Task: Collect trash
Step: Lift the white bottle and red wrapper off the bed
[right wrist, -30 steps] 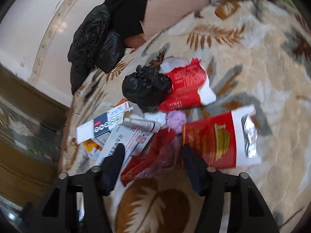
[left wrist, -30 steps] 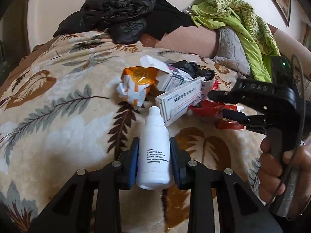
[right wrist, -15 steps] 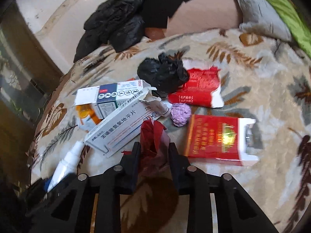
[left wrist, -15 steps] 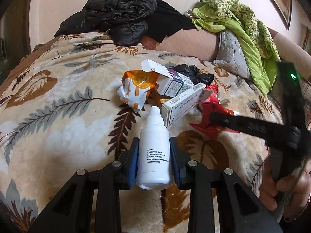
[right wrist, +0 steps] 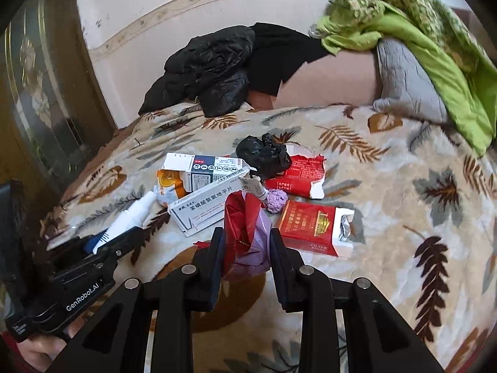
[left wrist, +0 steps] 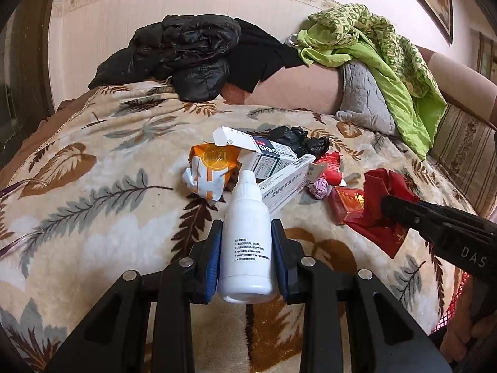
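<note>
My left gripper [left wrist: 247,245] is shut on a white plastic bottle [left wrist: 246,236], held above the leaf-patterned blanket [left wrist: 93,217]; the bottle also shows in the right wrist view [right wrist: 124,220]. My right gripper [right wrist: 247,248] is shut on a crumpled red wrapper [right wrist: 245,233], lifted off the blanket; it also shows in the left wrist view [left wrist: 382,205]. On the blanket lie two white medicine boxes [right wrist: 208,202], an orange packet [left wrist: 211,168], a black bag wad [right wrist: 264,155], two red cigarette packs [right wrist: 313,230] and a purple paper ball [right wrist: 277,200].
Black jackets [left wrist: 186,52] and green cloth [left wrist: 388,56] are piled against the sofa back, with a grey cushion [left wrist: 363,99] below the cloth. A dark cabinet [right wrist: 40,108] stands left of the sofa.
My right gripper closed on the red wrapper and lifted it back from the pile. My left gripper still holds the bottle and has risen slightly.
</note>
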A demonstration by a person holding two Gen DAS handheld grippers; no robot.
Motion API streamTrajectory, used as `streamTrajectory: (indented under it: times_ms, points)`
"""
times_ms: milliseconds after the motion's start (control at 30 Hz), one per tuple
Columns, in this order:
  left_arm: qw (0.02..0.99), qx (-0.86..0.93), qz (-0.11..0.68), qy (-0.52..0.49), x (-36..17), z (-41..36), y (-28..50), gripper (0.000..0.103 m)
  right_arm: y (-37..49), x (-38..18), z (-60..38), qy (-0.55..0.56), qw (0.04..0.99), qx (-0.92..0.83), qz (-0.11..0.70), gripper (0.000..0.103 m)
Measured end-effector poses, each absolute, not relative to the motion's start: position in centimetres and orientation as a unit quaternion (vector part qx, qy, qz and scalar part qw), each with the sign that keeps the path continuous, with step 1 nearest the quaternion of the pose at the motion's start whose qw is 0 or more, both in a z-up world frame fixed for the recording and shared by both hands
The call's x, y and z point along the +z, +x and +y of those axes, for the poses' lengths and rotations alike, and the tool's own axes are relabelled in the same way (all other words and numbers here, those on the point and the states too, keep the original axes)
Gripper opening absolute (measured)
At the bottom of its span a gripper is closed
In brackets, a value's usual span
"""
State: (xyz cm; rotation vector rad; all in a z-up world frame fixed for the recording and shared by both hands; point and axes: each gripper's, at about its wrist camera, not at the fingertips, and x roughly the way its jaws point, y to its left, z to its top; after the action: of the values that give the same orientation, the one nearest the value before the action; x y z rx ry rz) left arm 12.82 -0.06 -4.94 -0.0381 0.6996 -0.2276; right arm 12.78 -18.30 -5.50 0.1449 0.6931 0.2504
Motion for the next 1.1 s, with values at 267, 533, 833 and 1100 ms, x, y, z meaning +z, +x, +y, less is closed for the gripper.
streamTrajectory:
  times_ms: [267, 533, 833, 1100]
  points:
    - [0.936, -0.092, 0.339, 0.0, -5.15, -0.02, 12.65, 0.029, 13.2, -5.6, -17.63, 0.07, 0.93, 0.131, 0.335, 0.03]
    - [0.94, -0.073, 0.334, 0.01, -5.07, 0.18, 12.6, 0.029, 13.18, -5.6, -17.57, 0.074, 0.93, 0.132, 0.334, 0.03]
    - [0.945, -0.062, 0.32, 0.036, -4.82, -0.13, 12.21, 0.029, 13.11, -5.53, -17.79, 0.077, 0.93, 0.132, 0.334, 0.03]
    - [0.945, -0.061, 0.319, 0.037, -4.77, -0.14, 12.17, 0.029, 13.06, -5.45, -17.97, 0.079, 0.931, 0.132, 0.332, 0.03]
